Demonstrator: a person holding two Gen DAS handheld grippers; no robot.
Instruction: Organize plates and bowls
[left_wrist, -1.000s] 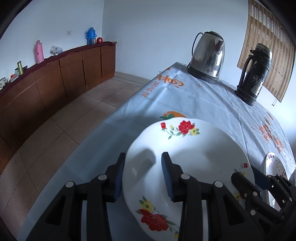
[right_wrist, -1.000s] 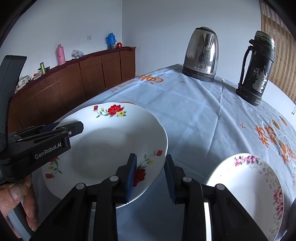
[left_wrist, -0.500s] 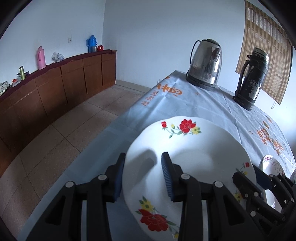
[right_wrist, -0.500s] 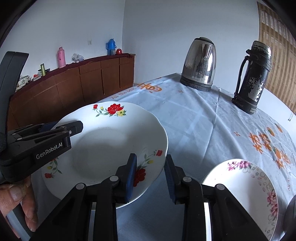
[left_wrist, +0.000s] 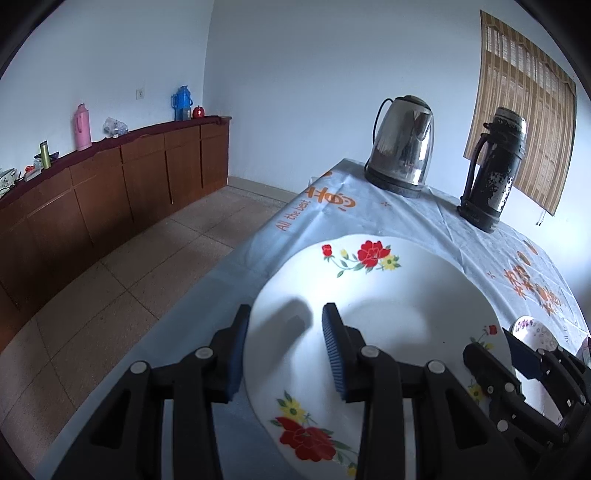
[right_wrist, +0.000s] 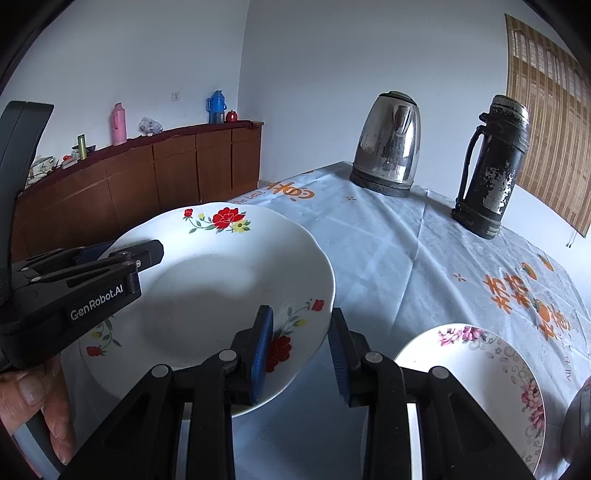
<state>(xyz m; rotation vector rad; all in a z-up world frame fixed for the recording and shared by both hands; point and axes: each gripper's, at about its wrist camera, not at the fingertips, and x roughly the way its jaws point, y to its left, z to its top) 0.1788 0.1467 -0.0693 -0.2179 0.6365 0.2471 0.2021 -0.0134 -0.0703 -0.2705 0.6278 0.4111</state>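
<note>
Setting: home dining room. Evidence: bench under a printed tablecloth (left_wrist: 406, 221) carrying an electric kettle (left_wrist: 402, 147) and a worn thermos (left_wrist: 495, 166); wooden sideboard (left_wrist: 110, 192) with flasks along the wall; tiled floor (left_wrist: 129, 273); bamboo blind (left_wrist: 524, 103).

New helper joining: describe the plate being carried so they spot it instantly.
Start at the blue tablecloth with the steel kettle. At its near end, both grippers hold one white plate. It has red flowers; the plate resting beside it has pink ones.
</note>
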